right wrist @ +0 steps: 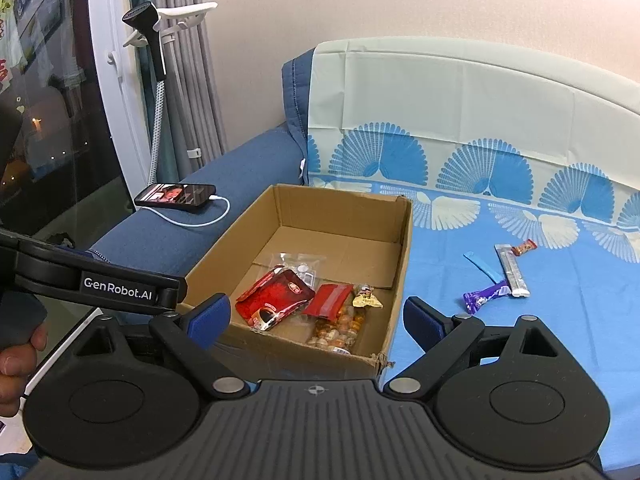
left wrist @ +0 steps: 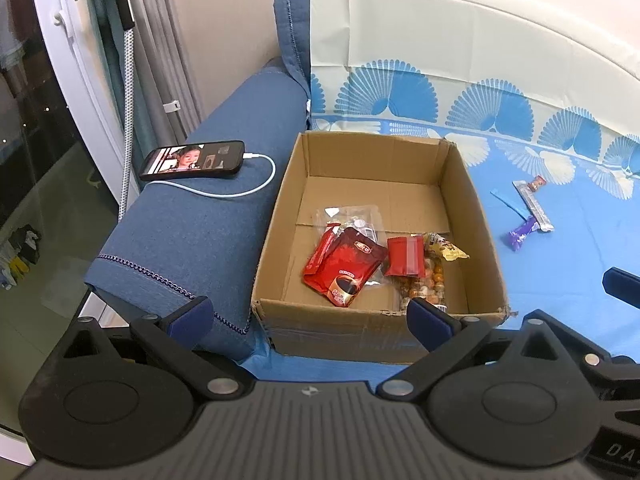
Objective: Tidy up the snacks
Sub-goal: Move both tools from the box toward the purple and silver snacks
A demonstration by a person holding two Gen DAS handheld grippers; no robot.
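An open cardboard box [left wrist: 476, 216] [right wrist: 404, 248] stands on the blue sheet. Inside lie a red coffee pouch [left wrist: 344, 268] [right wrist: 276, 300], a small red packet [left wrist: 405, 256] [right wrist: 328, 300], a clear bag of round candies [left wrist: 426, 280] [right wrist: 340, 326] and a clear packet [left wrist: 352, 216]. Right of the box, on the sheet, lie a purple bar [left wrist: 522, 234] [right wrist: 486, 296], a silver stick [left wrist: 534, 208] [right wrist: 512, 270], a blue stick [left wrist: 510, 204] [right wrist: 484, 266] and a small brown candy [left wrist: 537, 183] [right wrist: 524, 247]. My left gripper [left wrist: 310, 316] hangs open before the box's near wall. My right gripper [right wrist: 316, 318] is open too, empty, above the box's near right corner.
A phone [left wrist: 194, 159] [right wrist: 176, 196] on a white charging cable lies on the blue sofa arm [left wrist: 192, 232] left of the box. A garment steamer [right wrist: 154, 40] and grey curtains stand by the window. A person's hand [right wrist: 16, 356] holds the left gripper's handle.
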